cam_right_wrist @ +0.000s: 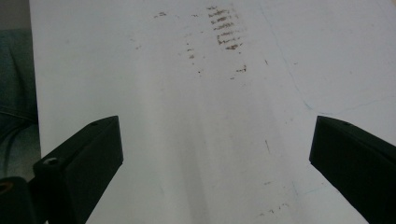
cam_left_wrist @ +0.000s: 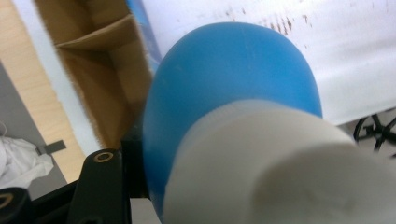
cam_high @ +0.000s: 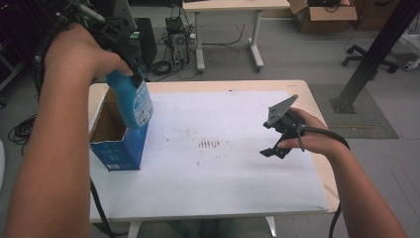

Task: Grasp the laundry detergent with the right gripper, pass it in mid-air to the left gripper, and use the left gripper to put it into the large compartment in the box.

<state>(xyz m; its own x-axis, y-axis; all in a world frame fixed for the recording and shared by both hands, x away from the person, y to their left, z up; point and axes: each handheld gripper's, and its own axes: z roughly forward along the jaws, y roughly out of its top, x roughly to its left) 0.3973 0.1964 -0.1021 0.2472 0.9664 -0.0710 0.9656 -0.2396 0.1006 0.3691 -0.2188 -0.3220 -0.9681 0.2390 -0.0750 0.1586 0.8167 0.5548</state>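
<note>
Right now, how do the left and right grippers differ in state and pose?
The left gripper is shut on the blue bottle, clamped near its white cap; the right gripper holds nothing, its jaws wide open. The left is raised above the open box, with the bottle hanging over the box's edge; the right sits low over the white sheet. Both are black and hand-held.

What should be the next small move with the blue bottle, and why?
Probably keep lifting: the left tongs hold the blue bottle by its top, and its base hangs at the rim of the open box. The right tongs rest open over the white sheet.
</note>
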